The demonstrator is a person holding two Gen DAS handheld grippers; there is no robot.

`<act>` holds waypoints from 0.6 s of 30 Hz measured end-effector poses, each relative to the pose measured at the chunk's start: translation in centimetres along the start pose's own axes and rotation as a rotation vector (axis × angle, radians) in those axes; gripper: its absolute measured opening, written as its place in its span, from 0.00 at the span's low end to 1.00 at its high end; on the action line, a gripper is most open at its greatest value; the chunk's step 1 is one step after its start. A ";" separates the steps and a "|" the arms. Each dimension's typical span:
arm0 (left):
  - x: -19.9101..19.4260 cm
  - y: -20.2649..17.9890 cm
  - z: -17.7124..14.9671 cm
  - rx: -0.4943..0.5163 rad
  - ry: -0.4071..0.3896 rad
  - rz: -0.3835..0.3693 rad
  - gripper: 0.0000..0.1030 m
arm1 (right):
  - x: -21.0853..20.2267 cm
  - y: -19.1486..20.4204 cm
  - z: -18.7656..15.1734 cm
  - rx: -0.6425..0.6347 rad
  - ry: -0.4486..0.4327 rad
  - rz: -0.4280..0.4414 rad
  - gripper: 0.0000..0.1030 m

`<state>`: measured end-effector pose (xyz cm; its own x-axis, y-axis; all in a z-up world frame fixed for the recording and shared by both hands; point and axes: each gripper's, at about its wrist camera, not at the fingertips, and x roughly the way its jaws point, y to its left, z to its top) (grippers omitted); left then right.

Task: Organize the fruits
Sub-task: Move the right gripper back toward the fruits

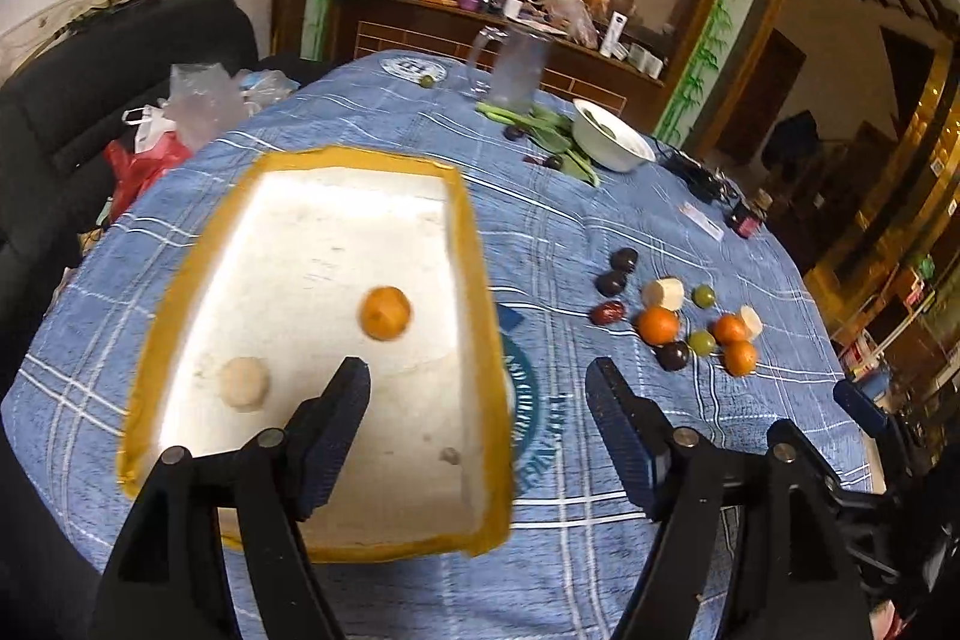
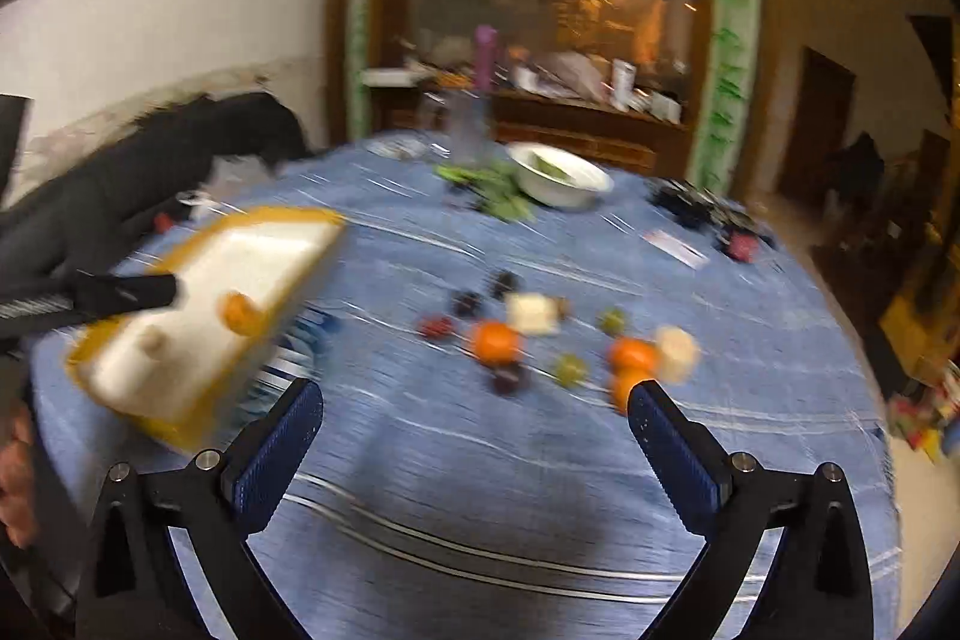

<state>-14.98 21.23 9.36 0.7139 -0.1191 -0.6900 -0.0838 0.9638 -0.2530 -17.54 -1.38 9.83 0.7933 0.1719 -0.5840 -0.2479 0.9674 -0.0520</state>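
- Tray [image 1: 180, 280] is sitting left, already holding an orange [image 1: 386, 313] and a pale piece [image 1: 244, 383], so sorting looks begun.
- Left gripper [image 1: 477, 388] is hanging over tray edge, jaws apart, empty.
- Right gripper [image 2: 474, 409] is facing loose fruits [image 2: 540, 340], jaws wide apart, empty, likely for next pick.

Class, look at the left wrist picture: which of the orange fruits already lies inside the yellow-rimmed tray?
The lone orange fruit on the tray's white floor, beside a pale round piece. The other three oranges sit among the loose fruits on the blue tablecloth.

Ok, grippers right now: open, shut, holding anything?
Left gripper: open, holding nothing, above the tray.
Right gripper: open wide, holding nothing, above the cloth.
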 end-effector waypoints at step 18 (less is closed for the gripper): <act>6.3 -7.6 -1.0 0.173 0.121 -0.027 0.71 | 5.6 -12.0 -2.3 0.302 0.190 0.096 0.85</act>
<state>-10.56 12.96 6.27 0.6245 -0.1631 -0.7638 0.0624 0.9852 -0.1594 -11.40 -12.43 5.36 0.6499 0.2549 -0.7160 -0.1185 0.9646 0.2358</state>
